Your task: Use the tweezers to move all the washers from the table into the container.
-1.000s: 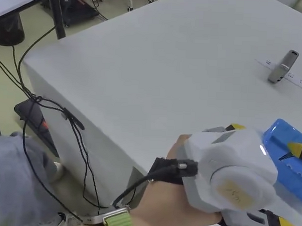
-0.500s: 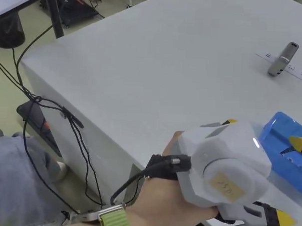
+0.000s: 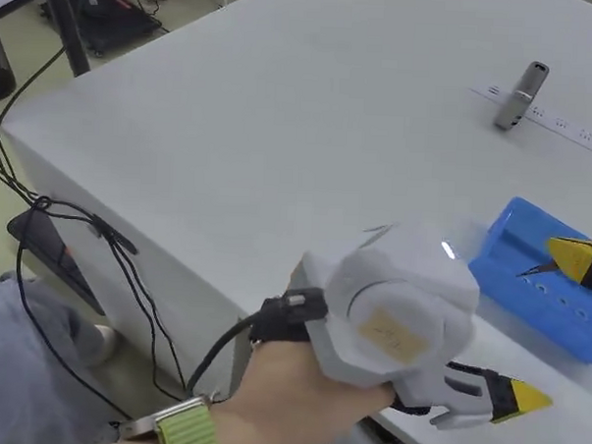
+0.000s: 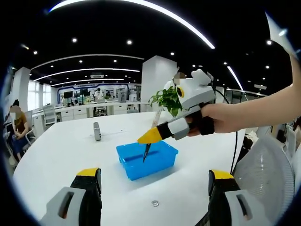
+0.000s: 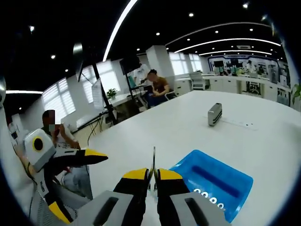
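A blue container sits near the table's front edge. In the right gripper view several washers lie in the blue container. My right gripper is shut on the tweezers. In the left gripper view the right gripper holds the tweezers point down over the container. One washer lies on the table in front of it. My left gripper is open with nothing between its jaws. In the head view the left gripper is left of the container.
A small grey device stands on a white strip at the far side of the table. Cables hang by the table's left edge. A white fan stands to the right. People sit at desks beyond.
The head camera has swung, shifting the whole scene left and down. My left gripper now sits slightly farther left of the container. The right gripper's yellow tip stays over the container.
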`<state>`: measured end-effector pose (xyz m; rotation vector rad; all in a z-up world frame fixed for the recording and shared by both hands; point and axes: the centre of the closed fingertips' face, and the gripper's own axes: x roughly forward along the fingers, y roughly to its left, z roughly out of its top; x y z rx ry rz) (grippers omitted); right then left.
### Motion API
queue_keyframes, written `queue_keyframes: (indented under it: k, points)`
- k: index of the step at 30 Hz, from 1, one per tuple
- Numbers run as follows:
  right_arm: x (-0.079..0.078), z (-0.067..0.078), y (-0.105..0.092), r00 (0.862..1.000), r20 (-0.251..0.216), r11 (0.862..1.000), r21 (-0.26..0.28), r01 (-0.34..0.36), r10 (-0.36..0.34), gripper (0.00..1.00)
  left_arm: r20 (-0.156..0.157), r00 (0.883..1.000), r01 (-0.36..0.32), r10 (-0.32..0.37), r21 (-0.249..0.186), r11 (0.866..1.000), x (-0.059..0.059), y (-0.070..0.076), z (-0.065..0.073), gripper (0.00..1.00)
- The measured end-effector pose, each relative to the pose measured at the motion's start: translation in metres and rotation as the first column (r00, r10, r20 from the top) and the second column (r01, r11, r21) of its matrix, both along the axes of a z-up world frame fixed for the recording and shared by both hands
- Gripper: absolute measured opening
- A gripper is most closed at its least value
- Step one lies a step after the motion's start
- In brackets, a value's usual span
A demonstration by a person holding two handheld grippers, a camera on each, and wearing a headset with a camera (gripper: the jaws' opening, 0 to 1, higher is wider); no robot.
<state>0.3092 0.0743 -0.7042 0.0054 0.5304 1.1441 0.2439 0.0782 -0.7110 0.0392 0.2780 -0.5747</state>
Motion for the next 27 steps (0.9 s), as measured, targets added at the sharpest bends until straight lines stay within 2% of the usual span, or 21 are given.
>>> queue_keyframes:
  k: [3, 5, 6, 8, 9, 14, 24, 27]
  points:
    - [-0.024, -0.016, 0.009, 0.997, -0.018, 0.996, -0.046, -0.078, 0.077, 0.03, -0.001, 1.000, 0.008, -0.008, -0.001, 1.000, -0.001, -0.002, 0.000, 0.97]
    - [-0.032, -0.026, 0.013, 0.995, -0.048, 0.995, -0.057, -0.088, 0.085, 0.03, -0.003, 1.000, 0.013, -0.013, -0.001, 1.000, -0.002, -0.002, 0.000, 0.97]
    - [-0.040, -0.035, 0.016, 0.992, -0.068, 0.991, -0.072, -0.115, 0.111, 0.03, -0.005, 1.000, 0.015, -0.015, -0.001, 1.000, -0.002, -0.003, 0.000, 0.97]
    - [-0.045, -0.044, 0.018, 0.990, -0.082, 0.989, -0.090, -0.121, 0.113, 0.03, -0.006, 1.000, 0.013, -0.013, -0.003, 1.000, -0.002, -0.002, 0.000, 0.97]
    - [-0.047, -0.048, 0.020, 0.990, -0.078, 0.988, -0.095, -0.125, 0.118, 0.03, -0.007, 1.000, 0.011, -0.011, -0.005, 1.000, -0.002, -0.002, 0.000, 0.97]
    - [-0.049, -0.067, 0.018, 0.987, -0.116, 0.985, -0.123, -0.122, 0.107, 0.04, -0.014, 1.000, 0.018, -0.018, -0.004, 1.000, -0.003, -0.003, -0.001, 0.97]
    - [-0.049, -0.076, 0.016, 0.986, -0.135, 0.984, -0.137, -0.116, 0.097, 0.04, -0.022, 1.000, 0.021, -0.021, -0.002, 1.000, -0.002, -0.004, -0.003, 0.96]
    - [-0.050, -0.078, 0.016, 0.987, -0.116, 0.979, -0.159, -0.127, 0.109, 0.04, -0.024, 0.999, 0.022, -0.022, -0.004, 1.000, -0.002, -0.004, -0.003, 0.96]
